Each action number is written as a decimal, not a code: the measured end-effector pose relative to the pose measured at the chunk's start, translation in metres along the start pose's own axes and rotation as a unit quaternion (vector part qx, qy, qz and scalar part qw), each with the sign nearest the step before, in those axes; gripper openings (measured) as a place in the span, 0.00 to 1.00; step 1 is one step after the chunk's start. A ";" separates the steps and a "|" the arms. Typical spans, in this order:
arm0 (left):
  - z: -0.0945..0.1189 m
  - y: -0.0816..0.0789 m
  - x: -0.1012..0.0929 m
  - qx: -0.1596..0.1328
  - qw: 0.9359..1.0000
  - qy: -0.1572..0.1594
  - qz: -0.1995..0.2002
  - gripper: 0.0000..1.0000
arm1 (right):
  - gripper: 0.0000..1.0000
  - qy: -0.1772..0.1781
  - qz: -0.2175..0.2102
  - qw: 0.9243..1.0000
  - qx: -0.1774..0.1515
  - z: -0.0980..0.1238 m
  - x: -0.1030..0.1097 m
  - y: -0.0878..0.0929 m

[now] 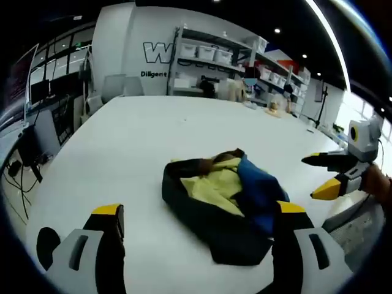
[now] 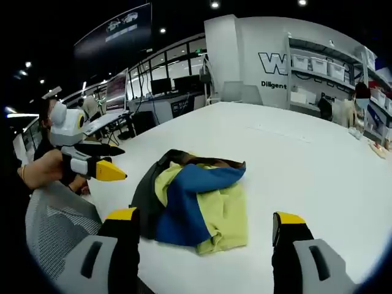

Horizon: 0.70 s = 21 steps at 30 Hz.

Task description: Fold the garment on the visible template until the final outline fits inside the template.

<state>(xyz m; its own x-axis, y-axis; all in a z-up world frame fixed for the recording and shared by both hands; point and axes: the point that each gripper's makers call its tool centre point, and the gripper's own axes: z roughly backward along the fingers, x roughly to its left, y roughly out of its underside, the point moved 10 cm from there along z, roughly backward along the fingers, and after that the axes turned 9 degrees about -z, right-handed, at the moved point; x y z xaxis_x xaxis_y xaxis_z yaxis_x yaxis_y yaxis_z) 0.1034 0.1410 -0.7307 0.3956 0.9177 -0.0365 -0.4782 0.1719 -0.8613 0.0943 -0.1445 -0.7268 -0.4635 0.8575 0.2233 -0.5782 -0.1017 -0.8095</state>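
A crumpled garment (image 1: 220,202) in yellow, blue and black lies bunched on the white table (image 1: 135,141). In the left gripper view my left gripper (image 1: 199,209) is open, its yellow-tipped jaws standing wide on either side of the garment's near edge with nothing held. My right gripper (image 1: 315,177) hangs open to the right of the garment, apart from it. In the right gripper view the garment (image 2: 196,205) lies just beyond my open right gripper (image 2: 205,215), and my left gripper (image 2: 116,162) is open at the left, clear of the cloth.
The table (image 2: 306,159) stretches wide and bare behind the garment. A grey mesh chair back (image 2: 55,226) stands at the near left edge. Shelves with white bins (image 1: 214,55) line the far wall. Desks with monitors (image 2: 159,92) stand beyond the table.
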 end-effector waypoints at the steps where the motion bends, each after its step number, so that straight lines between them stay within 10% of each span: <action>1: 0.000 0.000 0.000 0.000 1.000 -0.001 -0.001 0.96 | 0.95 0.001 0.001 1.000 0.001 0.000 0.000 0.000; 21: 0.001 0.002 0.003 0.006 1.000 -0.003 0.014 0.95 | 0.99 0.020 -0.003 1.000 0.005 0.000 -0.006 0.002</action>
<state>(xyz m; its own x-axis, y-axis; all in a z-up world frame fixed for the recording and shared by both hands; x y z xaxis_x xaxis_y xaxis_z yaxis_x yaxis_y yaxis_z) 0.1031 0.1443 -0.7319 0.3773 0.9244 -0.0565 -0.4988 0.1515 -0.8534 0.0957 -0.1496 -0.7291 -0.4327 0.8777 0.2059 -0.5882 -0.1017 -0.8023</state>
